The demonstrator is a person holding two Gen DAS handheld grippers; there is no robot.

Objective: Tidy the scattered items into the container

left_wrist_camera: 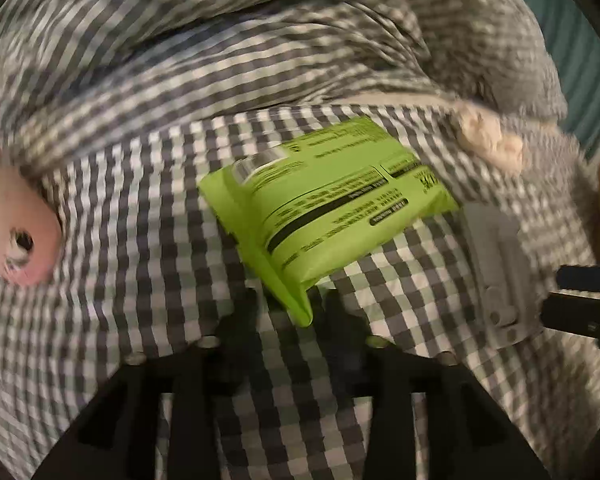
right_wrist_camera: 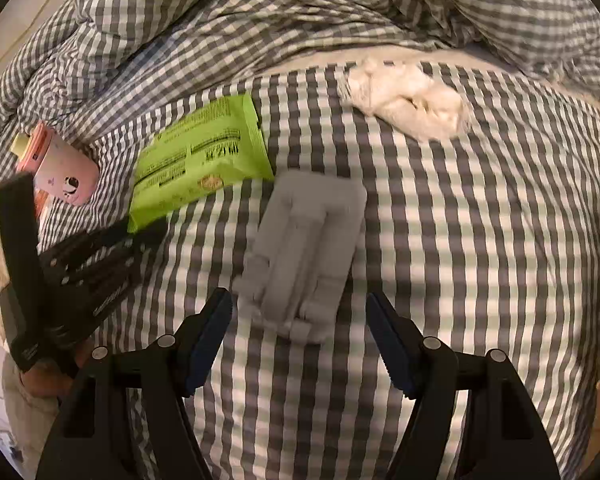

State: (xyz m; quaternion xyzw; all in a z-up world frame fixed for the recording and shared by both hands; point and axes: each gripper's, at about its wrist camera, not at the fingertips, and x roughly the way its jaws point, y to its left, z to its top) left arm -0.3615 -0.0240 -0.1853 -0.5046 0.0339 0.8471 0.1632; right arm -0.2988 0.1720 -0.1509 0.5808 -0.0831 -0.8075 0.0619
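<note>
A lime-green packet (left_wrist_camera: 324,204) lies print-up on the checked bedsheet (left_wrist_camera: 148,208). Its lower seam corner reaches in between the blurred black fingers of my left gripper (left_wrist_camera: 292,312), which stand apart on either side without pressing it. In the right wrist view the left gripper (right_wrist_camera: 140,228) comes in from the left at the corner of the packet (right_wrist_camera: 196,160). My right gripper (right_wrist_camera: 298,304) is open just above a pale grey plastic piece (right_wrist_camera: 304,256), whose near end lies between the fingertips. No container is in view.
A pink case with a cartoon print (right_wrist_camera: 66,176) lies left of the packet against the bunched checked duvet (right_wrist_camera: 260,12). A white fluffy item (right_wrist_camera: 412,100) lies farther back. The grey piece (left_wrist_camera: 496,272) and the right gripper (left_wrist_camera: 580,292) show at the left view's right edge.
</note>
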